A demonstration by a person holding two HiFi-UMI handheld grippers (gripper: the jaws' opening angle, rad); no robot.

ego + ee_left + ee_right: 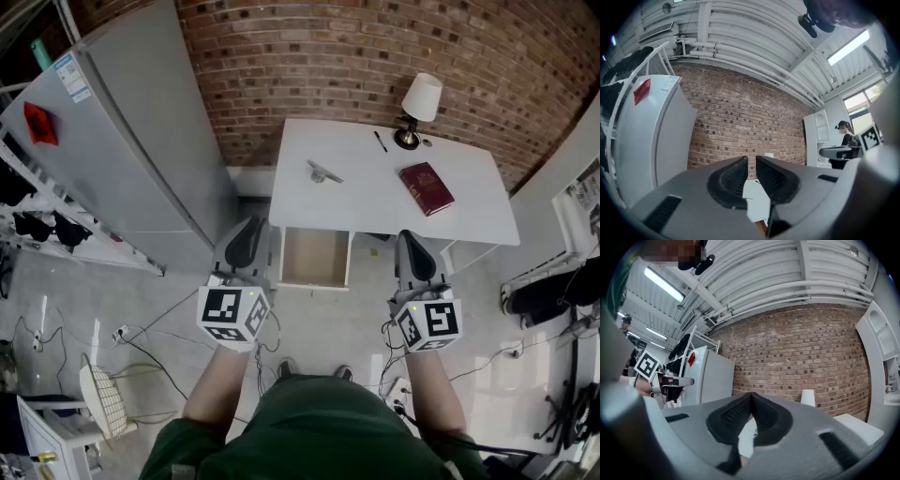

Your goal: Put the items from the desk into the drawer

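Note:
On the white desk [375,211] lie a dark red book [427,187], a grey metal stapler-like item [323,172] and a black pen [380,142]. The desk's drawer [315,258] is pulled open and looks empty. My left gripper [255,225] hangs in front of the desk, left of the drawer. Its jaws stand a narrow gap apart with nothing between them [751,159]. My right gripper [406,236] hovers right of the drawer, shut on nothing [751,394]. Both are well short of the items.
A table lamp [419,105] stands at the desk's back edge by the brick wall [375,56]. A tall grey fridge [131,141] stands to the left. Cables [141,347] lie on the floor, with a white chair [103,398] at lower left.

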